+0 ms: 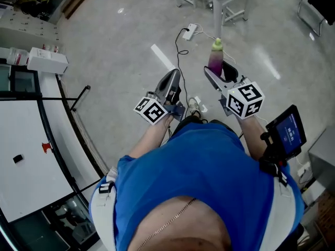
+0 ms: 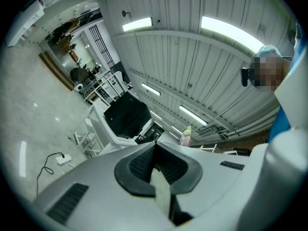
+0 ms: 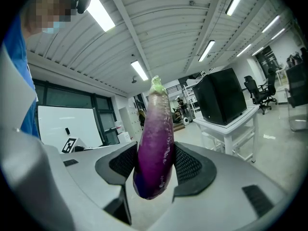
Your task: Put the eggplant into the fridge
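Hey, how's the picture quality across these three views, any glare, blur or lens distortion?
Head view: evenly lit, with pale lamp reflections on the glossy grey floor. Left gripper view: strong fisheye bend, dark corners, ceiling light strips blown white. Right gripper view: same bend; the purple eggplant with a green cap is sharp, with small highlights on its skin.

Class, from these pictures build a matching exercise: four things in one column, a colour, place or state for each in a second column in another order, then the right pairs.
Things:
1. eggplant
2. left gripper
3. right gripper
4. power strip

Descriptions:
A. lies on the floor
B. jaws together, nothing held
C. purple with a green top
D. shut on the eggplant

Pairs: 1-C, 2-B, 3-D, 4-A.
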`<state>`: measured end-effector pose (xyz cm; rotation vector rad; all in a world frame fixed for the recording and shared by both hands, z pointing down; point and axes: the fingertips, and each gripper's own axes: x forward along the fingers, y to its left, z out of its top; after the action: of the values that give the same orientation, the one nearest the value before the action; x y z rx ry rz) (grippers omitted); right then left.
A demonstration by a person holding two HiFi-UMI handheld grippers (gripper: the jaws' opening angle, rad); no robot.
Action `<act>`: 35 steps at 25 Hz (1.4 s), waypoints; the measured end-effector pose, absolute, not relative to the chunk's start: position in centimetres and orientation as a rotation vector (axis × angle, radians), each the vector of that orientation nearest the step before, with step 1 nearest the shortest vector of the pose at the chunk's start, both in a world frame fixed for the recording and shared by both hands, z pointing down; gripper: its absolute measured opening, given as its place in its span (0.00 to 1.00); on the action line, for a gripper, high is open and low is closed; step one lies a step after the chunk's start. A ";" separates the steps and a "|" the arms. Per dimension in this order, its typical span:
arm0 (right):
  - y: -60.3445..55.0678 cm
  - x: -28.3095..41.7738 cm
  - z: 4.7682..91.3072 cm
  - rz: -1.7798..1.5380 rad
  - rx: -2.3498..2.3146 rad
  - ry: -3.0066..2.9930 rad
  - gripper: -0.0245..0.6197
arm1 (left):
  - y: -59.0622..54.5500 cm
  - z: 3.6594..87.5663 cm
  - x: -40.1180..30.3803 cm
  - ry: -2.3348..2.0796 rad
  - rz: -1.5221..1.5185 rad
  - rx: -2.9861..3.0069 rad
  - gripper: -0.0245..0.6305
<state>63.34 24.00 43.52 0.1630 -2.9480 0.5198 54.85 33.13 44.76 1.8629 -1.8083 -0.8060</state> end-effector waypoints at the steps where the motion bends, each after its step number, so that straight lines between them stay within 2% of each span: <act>1: 23.4 62.2 43.5 0.519 0.165 -2.947 0.41 | 32.5 44.6 53.8 -1.807 -0.805 1.866 0.05; 12: 18.9 47.1 42.3 0.504 0.156 -2.962 0.41 | 28.1 43.7 38.9 -1.815 -0.808 1.867 0.05; 21: 18.2 45.6 41.5 0.473 0.160 -2.969 0.41 | 27.9 43.5 37.5 -1.828 -0.808 1.872 0.05; 25: 15.5 40.2 41.4 0.464 0.152 -2.956 0.41 | 25.3 43.3 32.0 -1.836 -0.822 1.850 0.05; 35: 5.8 32.0 40.4 0.424 0.120 -2.996 0.41 | 16.0 42.5 23.7 -1.892 -0.806 1.864 0.05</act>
<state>31.96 5.82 40.38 0.1195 -2.9958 0.4239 23.67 15.99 42.52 1.8639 -1.8923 -0.8063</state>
